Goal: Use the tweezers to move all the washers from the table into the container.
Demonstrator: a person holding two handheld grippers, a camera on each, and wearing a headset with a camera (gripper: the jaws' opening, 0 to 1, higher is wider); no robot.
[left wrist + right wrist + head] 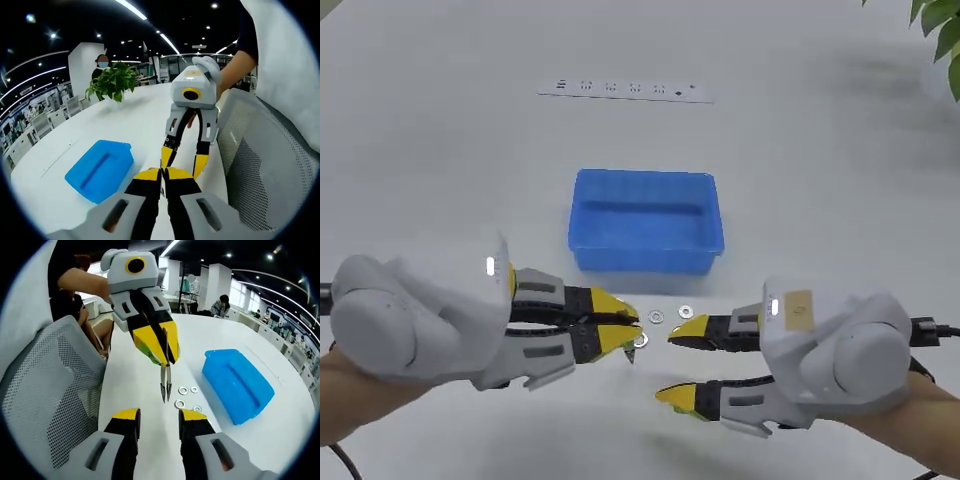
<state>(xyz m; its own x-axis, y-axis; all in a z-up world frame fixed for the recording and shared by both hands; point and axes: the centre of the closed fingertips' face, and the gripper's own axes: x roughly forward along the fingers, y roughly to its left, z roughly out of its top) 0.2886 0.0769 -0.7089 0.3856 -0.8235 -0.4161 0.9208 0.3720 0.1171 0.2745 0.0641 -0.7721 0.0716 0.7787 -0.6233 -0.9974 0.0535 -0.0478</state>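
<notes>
White bench (440, 150), power strip (625, 90) near its far edge, leafy green plant (112, 82) at a far corner, grey mesh chair (55, 385) alongside, dark ceiling, strip lights (132, 9), white pillars (217, 280), desks (280, 322) beyond.

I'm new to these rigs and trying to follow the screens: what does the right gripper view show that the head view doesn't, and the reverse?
The right gripper view adds a clear look at the tweezers clamped in the left gripper, plus a mesh chair and people behind. The head view adds a power strip far across the white table and plant leaves. Both share the blue container and the washers lying near it.
</notes>
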